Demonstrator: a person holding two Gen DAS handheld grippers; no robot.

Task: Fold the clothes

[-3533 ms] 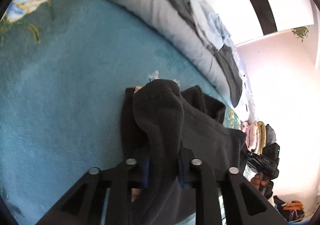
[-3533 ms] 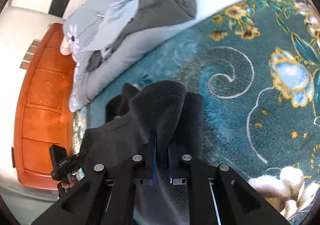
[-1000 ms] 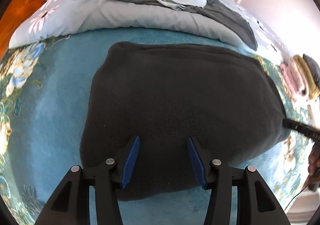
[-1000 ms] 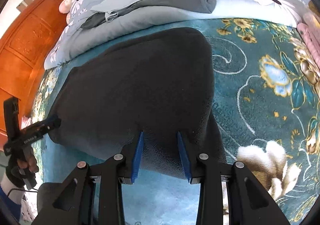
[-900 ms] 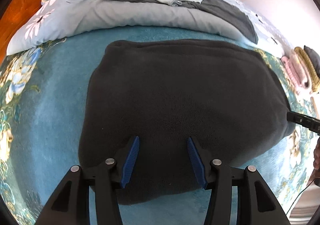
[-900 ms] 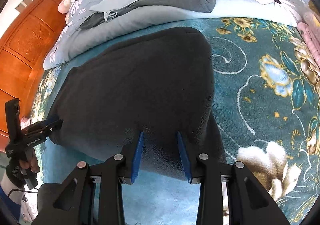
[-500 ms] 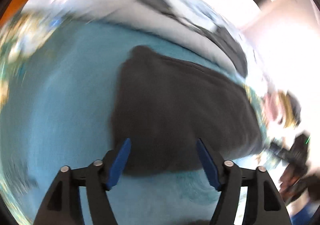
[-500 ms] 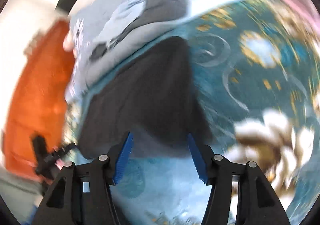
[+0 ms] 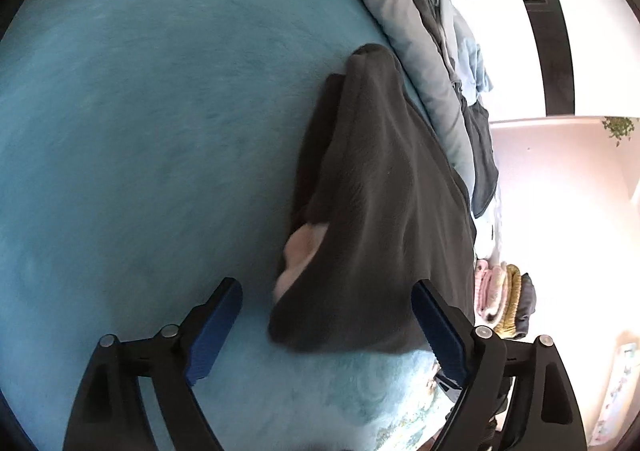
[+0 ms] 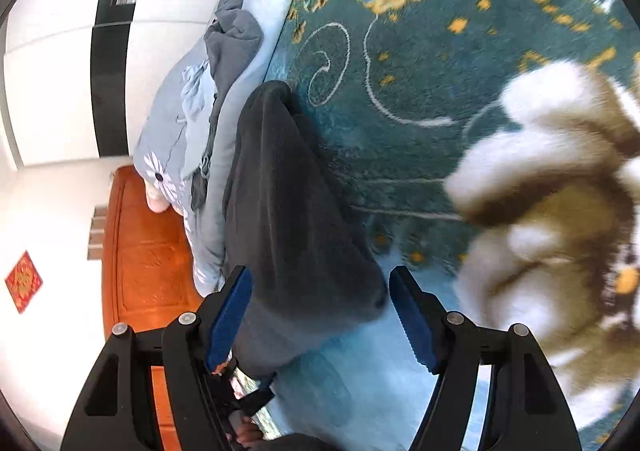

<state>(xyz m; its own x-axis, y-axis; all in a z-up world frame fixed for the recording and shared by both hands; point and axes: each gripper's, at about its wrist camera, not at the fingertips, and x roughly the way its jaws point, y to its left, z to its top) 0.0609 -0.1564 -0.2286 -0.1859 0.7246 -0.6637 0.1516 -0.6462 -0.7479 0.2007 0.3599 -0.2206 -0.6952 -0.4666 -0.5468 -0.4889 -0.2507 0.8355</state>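
The blanket, teal and plush, covers the bed under me and fills both views; in the right view its flower pattern runs from 12 to 4 o'clock. A grey duvet lies rumpled along its far edge, at 1 o'clock in the left view, with loose clothes on it.

The fleece, dark grey, lies flat on the blanket as a folded slab. In the left view it stretches from 1 o'clock down to 5 o'clock, with a pale patch showing at its near left edge. In the right view the fleece runs from 11 o'clock down to 6.

A small stack of folded pieces sits at 4 o'clock in the left view, well apart.

My left gripper has its jaws spread wide and empty, with the near corner of the fleece between them. My right gripper is likewise spread, holding nothing, and straddles the other near corner.

I judge one fold is laid. The next move calls for closing both jaws on these corners together, catching every layer, and carrying them over evenly.
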